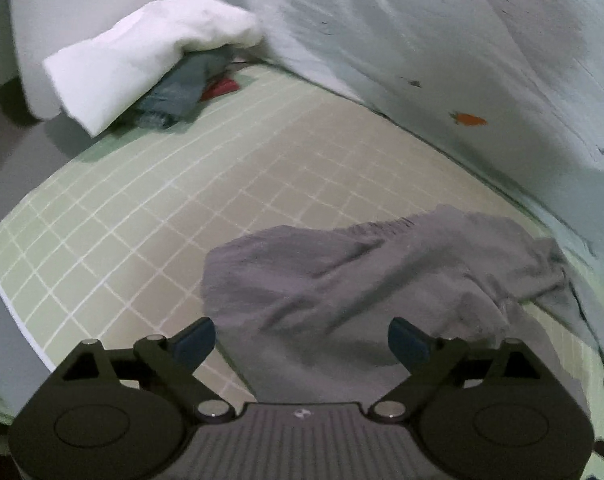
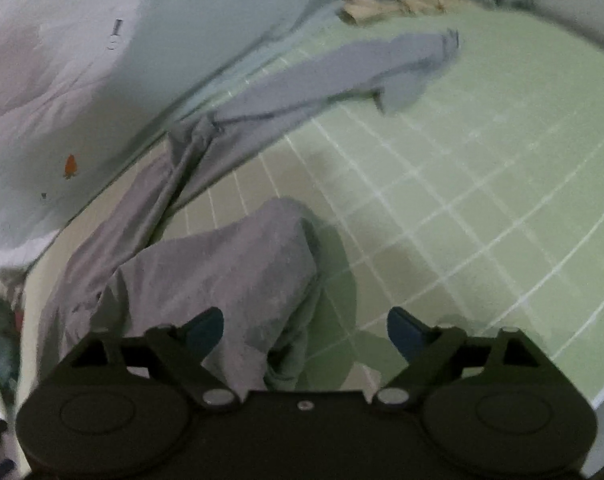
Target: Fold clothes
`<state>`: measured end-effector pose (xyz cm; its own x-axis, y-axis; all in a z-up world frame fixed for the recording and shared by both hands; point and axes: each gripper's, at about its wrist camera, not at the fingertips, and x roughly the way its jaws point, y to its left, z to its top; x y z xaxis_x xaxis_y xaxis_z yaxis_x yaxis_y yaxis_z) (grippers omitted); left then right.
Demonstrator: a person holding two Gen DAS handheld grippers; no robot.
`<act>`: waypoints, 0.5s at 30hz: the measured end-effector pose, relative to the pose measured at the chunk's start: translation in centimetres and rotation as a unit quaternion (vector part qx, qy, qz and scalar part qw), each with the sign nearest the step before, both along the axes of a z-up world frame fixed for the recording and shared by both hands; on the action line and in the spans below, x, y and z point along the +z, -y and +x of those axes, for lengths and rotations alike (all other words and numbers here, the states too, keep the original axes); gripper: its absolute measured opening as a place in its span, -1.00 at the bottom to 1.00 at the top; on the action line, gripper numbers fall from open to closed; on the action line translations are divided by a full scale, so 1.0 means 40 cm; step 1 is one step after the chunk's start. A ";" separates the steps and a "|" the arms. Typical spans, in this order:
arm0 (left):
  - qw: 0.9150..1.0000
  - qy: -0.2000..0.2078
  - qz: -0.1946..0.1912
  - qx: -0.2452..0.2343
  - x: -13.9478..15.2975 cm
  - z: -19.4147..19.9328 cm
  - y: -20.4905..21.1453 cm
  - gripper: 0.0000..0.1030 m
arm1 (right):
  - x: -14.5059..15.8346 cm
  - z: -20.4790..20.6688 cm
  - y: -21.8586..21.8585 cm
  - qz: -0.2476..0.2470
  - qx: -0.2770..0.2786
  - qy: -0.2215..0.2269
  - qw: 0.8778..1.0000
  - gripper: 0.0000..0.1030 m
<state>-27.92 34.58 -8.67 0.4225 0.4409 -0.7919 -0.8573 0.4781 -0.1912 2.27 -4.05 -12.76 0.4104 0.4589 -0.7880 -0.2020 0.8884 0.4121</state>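
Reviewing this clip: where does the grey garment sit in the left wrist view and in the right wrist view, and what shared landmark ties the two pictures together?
Left wrist view: the grey garment lies crumpled at lower centre-right, just ahead of the open left gripper.
Right wrist view: the grey garment fills lower left, one long part trailing toward the top right.
Shared landmark: the green grid-lined mat under it; also the pale carrot-print fabric alongside.

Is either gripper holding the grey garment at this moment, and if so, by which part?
Nothing is held. The left gripper and right gripper both stand open above the grey garment, their pads not pressing on it.
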 end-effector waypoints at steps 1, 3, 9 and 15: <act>1.000 -0.003 0.002 -0.009 0.002 0.009 0.010 0.81 | -0.013 0.003 -0.006 0.011 -0.002 -0.009 1.000 0.74; 1.000 -0.003 0.007 -0.024 0.003 0.017 0.030 0.81 | -0.038 0.013 -0.022 0.028 -0.004 -0.026 0.999 0.68; 0.999 -0.010 0.026 -0.046 0.012 0.028 0.068 0.81 | -0.066 0.057 -0.111 0.018 0.026 -0.038 0.999 -0.45; 0.999 -0.022 0.019 -0.043 0.000 0.024 0.070 0.82 | 0.054 0.043 -0.324 -0.055 0.158 0.109 0.980 -0.80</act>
<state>-26.95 31.76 -8.68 0.4256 0.4343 -0.7939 -0.8198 0.5565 -0.1351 3.98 8.90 -10.62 0.4260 0.5072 -0.7492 -0.5471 0.8039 0.2331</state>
